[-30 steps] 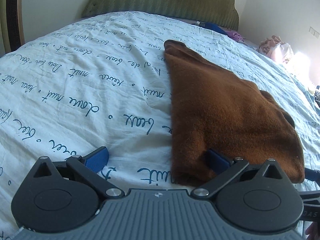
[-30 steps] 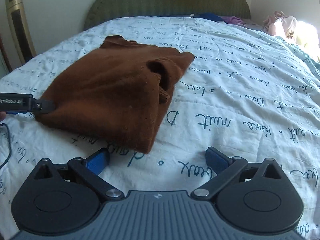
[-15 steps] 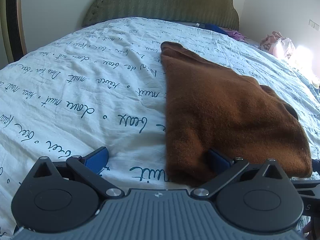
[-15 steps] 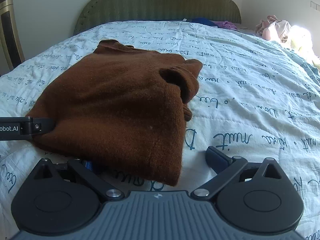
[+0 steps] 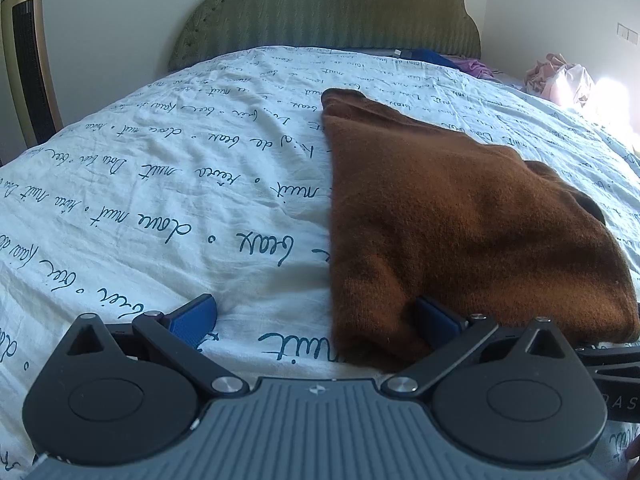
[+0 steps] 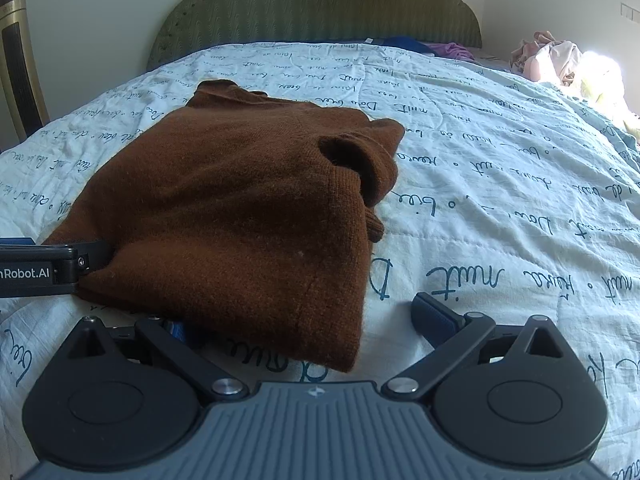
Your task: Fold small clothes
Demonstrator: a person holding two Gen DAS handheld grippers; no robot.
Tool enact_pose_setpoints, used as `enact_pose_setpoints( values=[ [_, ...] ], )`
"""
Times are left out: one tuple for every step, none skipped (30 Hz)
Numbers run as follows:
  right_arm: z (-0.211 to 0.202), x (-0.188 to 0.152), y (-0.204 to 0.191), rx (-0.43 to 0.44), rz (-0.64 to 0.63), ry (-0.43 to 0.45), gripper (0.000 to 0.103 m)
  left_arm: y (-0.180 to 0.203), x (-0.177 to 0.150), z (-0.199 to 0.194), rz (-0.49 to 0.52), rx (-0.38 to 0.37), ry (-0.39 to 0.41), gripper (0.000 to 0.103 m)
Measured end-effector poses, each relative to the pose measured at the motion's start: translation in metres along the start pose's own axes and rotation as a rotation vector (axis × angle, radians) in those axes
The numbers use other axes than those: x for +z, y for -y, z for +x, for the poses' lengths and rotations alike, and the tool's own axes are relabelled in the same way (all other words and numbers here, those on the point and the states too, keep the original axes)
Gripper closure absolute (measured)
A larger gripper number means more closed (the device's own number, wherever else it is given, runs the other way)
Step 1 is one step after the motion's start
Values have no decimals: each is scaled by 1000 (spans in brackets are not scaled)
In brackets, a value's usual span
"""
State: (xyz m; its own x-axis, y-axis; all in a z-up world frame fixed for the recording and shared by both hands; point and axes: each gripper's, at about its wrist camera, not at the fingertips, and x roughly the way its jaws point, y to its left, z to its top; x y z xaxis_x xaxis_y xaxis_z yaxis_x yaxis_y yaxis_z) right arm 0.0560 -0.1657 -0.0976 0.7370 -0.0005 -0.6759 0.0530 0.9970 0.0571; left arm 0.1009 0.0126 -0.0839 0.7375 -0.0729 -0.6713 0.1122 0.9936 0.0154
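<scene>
A brown knitted sweater (image 5: 460, 220) lies folded on the bed's script-printed pale blue sheet (image 5: 160, 208). My left gripper (image 5: 316, 316) is open at the sweater's near left corner. Its right finger (image 5: 436, 314) is pressed into the hem, while its left finger (image 5: 196, 316) rests on bare sheet. In the right wrist view the sweater (image 6: 240, 208) fills the centre-left, collar opening toward the right. My right gripper (image 6: 308, 322) is open at the near right corner; its left finger (image 6: 180, 330) is tucked under the hem and its right finger (image 6: 434, 316) is on the sheet. The left gripper's body (image 6: 40, 270) touches the sweater's left edge.
A green padded headboard (image 6: 320, 8) backs the bed. Blue and purple clothes (image 6: 424, 46) lie by it. A pink and white clothes pile (image 6: 560, 60) sits at the far right. A gold tower appliance (image 5: 24, 60) stands left of the bed.
My right gripper has moved forward and left until its left finger slid under the sweater's near hem. The left gripper has stayed at its corner with only a slight shift.
</scene>
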Motion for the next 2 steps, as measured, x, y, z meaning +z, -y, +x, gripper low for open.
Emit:
enact_pose_setpoints(
  values=[
    [0,0,0,0,0,0,0,0,0,0,2,1,6,0],
    [0,0,0,0,0,1,0,1,0,0,3,6,9,0]
  ],
)
